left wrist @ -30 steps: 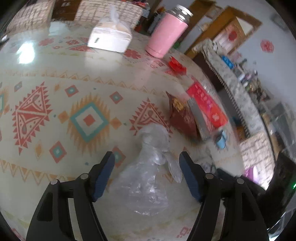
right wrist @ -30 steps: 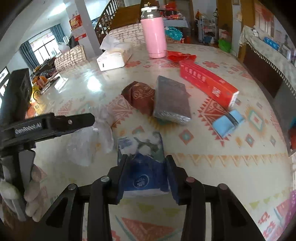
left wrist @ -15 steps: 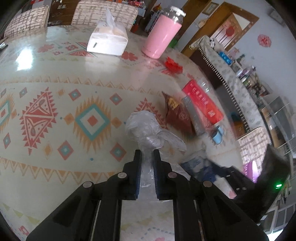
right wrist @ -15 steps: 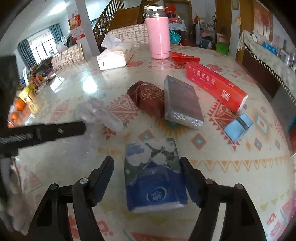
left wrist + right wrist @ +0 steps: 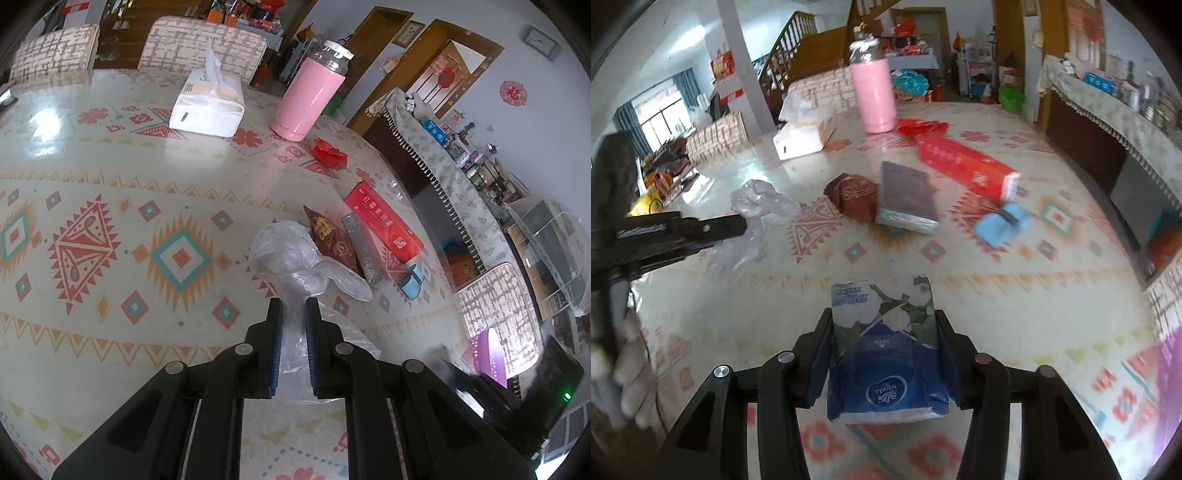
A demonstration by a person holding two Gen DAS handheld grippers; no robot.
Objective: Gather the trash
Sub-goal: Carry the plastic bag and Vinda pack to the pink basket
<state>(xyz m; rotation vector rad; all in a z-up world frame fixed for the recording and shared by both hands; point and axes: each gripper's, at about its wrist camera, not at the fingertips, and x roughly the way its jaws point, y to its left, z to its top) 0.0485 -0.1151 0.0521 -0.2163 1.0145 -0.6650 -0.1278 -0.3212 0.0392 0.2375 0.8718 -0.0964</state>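
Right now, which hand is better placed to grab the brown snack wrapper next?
Neither is free, but probably the left. The left gripper is shut on the clear plastic bag, right beside the brown wrapper. The right gripper is closing around the blue tissue pack, farther back.

Far table things smeared by motion blur in the right wrist view, red box (image 5: 964, 162) lettering unreadable, hand (image 5: 631, 376) cut off at left edge, shelf clutter (image 5: 476, 162) too small to tell
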